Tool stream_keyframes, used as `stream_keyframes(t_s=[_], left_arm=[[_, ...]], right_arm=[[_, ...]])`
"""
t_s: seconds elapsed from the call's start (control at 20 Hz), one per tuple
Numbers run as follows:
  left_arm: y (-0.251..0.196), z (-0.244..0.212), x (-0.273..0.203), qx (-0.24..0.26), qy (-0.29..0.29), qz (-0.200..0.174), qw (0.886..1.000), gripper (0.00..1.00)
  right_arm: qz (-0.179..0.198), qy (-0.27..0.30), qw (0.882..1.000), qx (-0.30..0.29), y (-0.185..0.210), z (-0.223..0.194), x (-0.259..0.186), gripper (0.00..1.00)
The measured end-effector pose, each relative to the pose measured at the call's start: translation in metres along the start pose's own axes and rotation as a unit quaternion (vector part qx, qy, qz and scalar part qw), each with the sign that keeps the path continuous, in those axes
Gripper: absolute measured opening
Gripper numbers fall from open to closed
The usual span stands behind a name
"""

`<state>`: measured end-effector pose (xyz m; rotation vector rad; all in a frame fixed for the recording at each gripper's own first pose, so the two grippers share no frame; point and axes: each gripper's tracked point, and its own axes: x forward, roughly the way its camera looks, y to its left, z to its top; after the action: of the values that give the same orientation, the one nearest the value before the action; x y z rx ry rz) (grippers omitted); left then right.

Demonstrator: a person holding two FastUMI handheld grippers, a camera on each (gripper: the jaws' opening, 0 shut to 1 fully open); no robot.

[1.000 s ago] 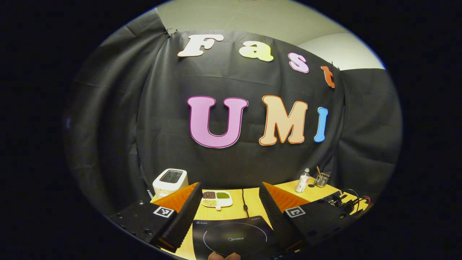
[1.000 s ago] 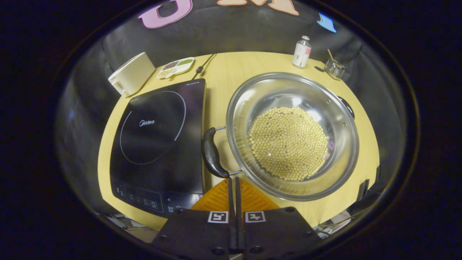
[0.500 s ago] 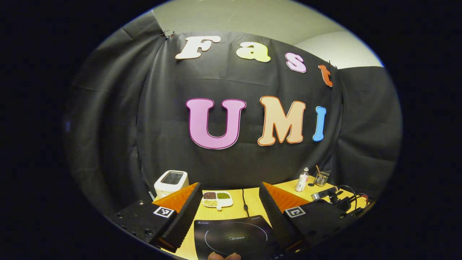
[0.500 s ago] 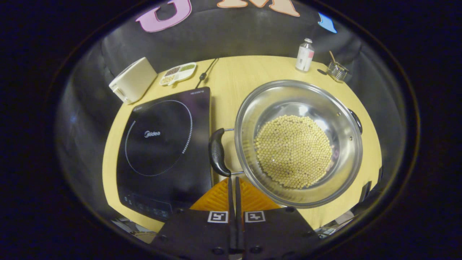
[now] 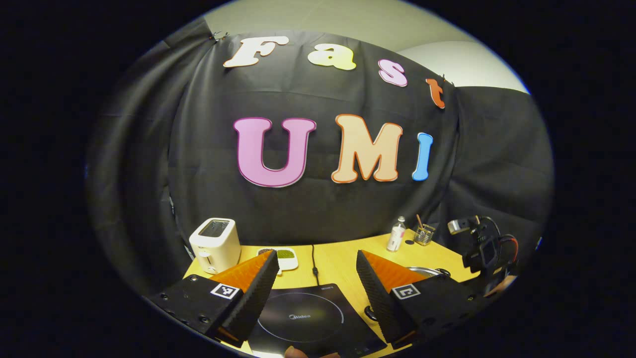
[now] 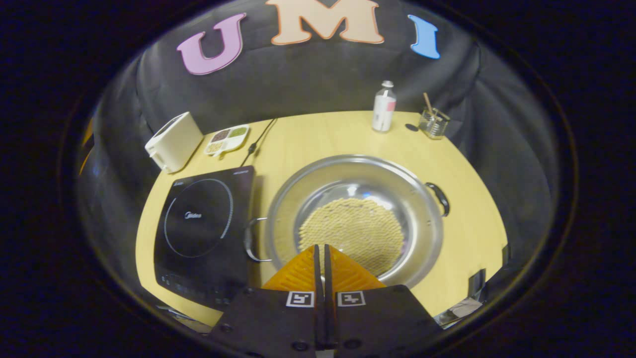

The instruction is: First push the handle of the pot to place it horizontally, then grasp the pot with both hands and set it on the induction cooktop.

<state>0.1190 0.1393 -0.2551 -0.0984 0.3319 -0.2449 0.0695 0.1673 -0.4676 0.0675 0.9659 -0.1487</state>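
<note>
The pot (image 6: 355,219), steel and bean-laden, sits on the counter (image 6: 323,139) beside the induction cooktop (image 6: 201,223); likely heavy, slick-walled; grip its side handles; left gripper (image 5: 314,271) jaws wide, right gripper (image 6: 320,258) jaws closed, empty.

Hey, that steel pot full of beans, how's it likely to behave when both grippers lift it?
The pot probably lifts stiff but rather heavy, given its metal body and the layer of beans. The loose beans would likely slide if it tilts. Its two side handles look thin and smooth, so they may slip in a pinch.
</note>
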Motion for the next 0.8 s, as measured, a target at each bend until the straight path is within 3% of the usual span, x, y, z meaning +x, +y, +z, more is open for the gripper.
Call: stream_keyframes(t_s=[0.05, 0.1, 0.15, 0.3, 0.35, 0.45, 0.6, 0.65, 0.8], left_arm=[[-0.005, -0.006, 0.001, 0.0, 0.011, 0.002, 1.0, 0.95], [-0.011, -0.014, 0.002, -0.003, 0.021, 0.005, 1.0, 0.92], [-0.018, -0.018, 0.004, -0.007, 0.029, 0.007, 1.0, 0.95], [-0.041, -0.037, 0.012, -0.016, 0.057, 0.016, 0.998, 0.95], [-0.05, -0.044, 0.016, -0.02, 0.068, 0.019, 0.997, 0.95], [-0.064, -0.069, 0.02, -0.03, 0.105, 0.028, 0.994, 0.95], [-0.082, -0.092, 0.028, -0.05, 0.135, 0.046, 0.988, 0.96], [-0.086, -0.098, 0.03, -0.049, 0.144, 0.053, 0.987, 0.96], [-0.097, -0.121, 0.041, -0.043, 0.166, 0.072, 0.983, 0.96]], right_arm=[[-0.004, -0.009, 1.0, -0.001, -0.012, 0.004, 0.001, 0.04], [-0.009, -0.014, 1.0, -0.003, -0.024, 0.009, 0.003, 0.05], [-0.017, -0.019, 1.0, -0.006, -0.037, 0.014, 0.004, 0.09], [-0.025, -0.041, 0.999, -0.023, -0.068, 0.032, 0.009, 0.16], [-0.019, -0.047, 0.998, -0.026, -0.074, 0.036, 0.01, 0.31], [-0.015, -0.048, 0.998, -0.033, -0.092, 0.041, 0.018, 0.47], [-0.018, -0.043, 0.998, -0.049, -0.12, 0.045, 0.031, 0.54], [-0.011, -0.042, 0.998, -0.048, -0.125, 0.047, 0.035, 0.67], [-0.006, -0.042, 0.998, -0.056, -0.146, 0.051, 0.05, 0.71]])
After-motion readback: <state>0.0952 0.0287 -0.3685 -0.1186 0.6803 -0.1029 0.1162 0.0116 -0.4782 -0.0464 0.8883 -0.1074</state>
